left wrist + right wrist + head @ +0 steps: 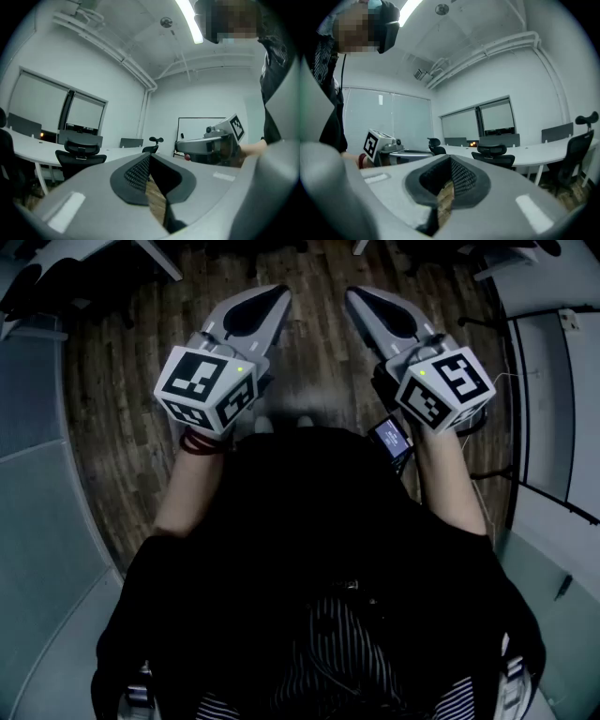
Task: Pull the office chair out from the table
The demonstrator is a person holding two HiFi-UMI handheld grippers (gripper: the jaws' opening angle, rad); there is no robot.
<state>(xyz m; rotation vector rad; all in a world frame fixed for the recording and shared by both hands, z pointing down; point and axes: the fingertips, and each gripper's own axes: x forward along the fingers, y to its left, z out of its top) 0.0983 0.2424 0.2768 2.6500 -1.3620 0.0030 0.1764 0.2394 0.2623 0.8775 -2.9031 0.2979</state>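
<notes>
Office chair (493, 157) tucked at bench (543, 151), well ahead of right gripper (450, 161), slightly rightward. Jaws on it and left gripper (150, 158) clenched, empty.

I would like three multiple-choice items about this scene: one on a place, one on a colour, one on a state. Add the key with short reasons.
1. Where does the office chair stand?
A) at the white table
B) between the jaws
C) lying overturned

2. What colour is the floor?
A) grey
B) brown wood
C) white

3. How are the left gripper and right gripper?
A) wide open
B) shut on the chair
C) shut, empty

Key:
1 A, the right gripper view shows it at the table edge.
2 B, planks show in the head view.
3 C, the jaws meet with nothing between them.
</notes>
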